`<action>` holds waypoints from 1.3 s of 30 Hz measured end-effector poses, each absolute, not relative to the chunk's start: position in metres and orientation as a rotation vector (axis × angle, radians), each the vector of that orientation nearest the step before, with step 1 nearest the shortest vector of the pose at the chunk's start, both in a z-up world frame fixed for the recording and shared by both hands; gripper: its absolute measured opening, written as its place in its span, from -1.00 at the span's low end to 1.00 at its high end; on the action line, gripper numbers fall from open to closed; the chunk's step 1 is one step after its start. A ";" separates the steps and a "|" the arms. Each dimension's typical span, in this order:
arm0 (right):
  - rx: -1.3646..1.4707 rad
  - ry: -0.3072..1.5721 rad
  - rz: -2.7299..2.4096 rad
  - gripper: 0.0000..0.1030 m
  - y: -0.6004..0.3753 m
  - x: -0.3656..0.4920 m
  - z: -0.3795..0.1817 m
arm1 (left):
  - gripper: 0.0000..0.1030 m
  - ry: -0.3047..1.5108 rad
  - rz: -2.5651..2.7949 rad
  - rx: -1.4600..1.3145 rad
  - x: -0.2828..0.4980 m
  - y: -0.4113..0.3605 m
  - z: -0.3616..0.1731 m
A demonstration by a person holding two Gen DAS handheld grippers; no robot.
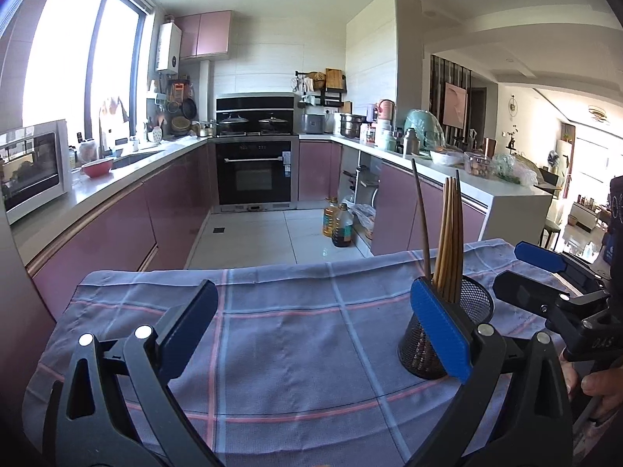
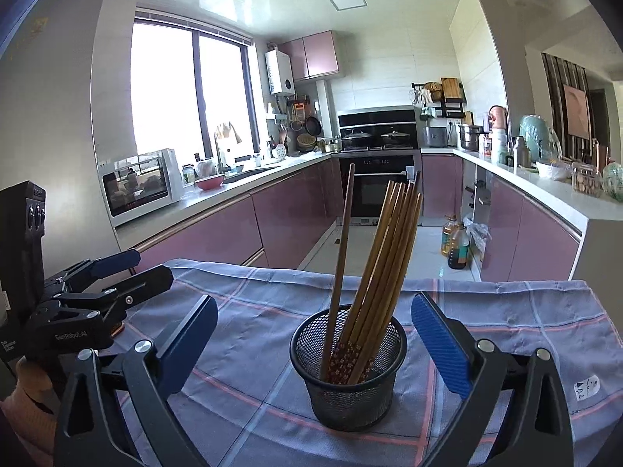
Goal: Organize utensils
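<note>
Both jaw sets are standing wide, gripping nothing: right gripper (image 2: 313,344) is framing the mesh holder (image 2: 348,366) on the checked cloth (image 2: 506,311); left gripper (image 1: 311,334) is facing bare cloth. Chopsticks (image 2: 383,257) are leaning inside; withdraw level, avoiding their tips.

We see a counter covered by a blue-grey checked cloth (image 2: 241,354) with pink and pale lines; the cloth drapes over the far edge and hides the surface beneath. Directly on the cloth stands one black mesh cup (image 2: 348,383), upright, holding a bunch of chopsticks (image 2: 383,268) that lean toward the right. A small white label (image 2: 586,387) shows on the cloth near its right edge.
</note>
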State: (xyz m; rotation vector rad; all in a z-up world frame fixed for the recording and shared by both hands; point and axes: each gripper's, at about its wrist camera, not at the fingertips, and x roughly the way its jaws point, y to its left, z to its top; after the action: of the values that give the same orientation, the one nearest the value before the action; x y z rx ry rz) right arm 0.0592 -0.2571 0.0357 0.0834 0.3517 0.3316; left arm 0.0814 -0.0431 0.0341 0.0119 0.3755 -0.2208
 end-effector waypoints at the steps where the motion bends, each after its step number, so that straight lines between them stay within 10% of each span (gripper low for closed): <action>1: 0.077 0.338 0.324 0.87 -0.254 0.056 0.035 | 0.89 0.364 -0.204 0.010 0.077 -0.040 0.034; 39: 0.010 0.160 0.195 0.87 -0.211 0.014 0.029 | 0.89 0.225 -0.035 0.007 0.012 -0.018 0.040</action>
State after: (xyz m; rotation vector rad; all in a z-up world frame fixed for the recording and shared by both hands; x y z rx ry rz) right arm 0.0138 -0.2106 0.0288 0.0095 0.1601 0.1953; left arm 0.0116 -0.0182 0.0399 0.0073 0.2247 -0.0352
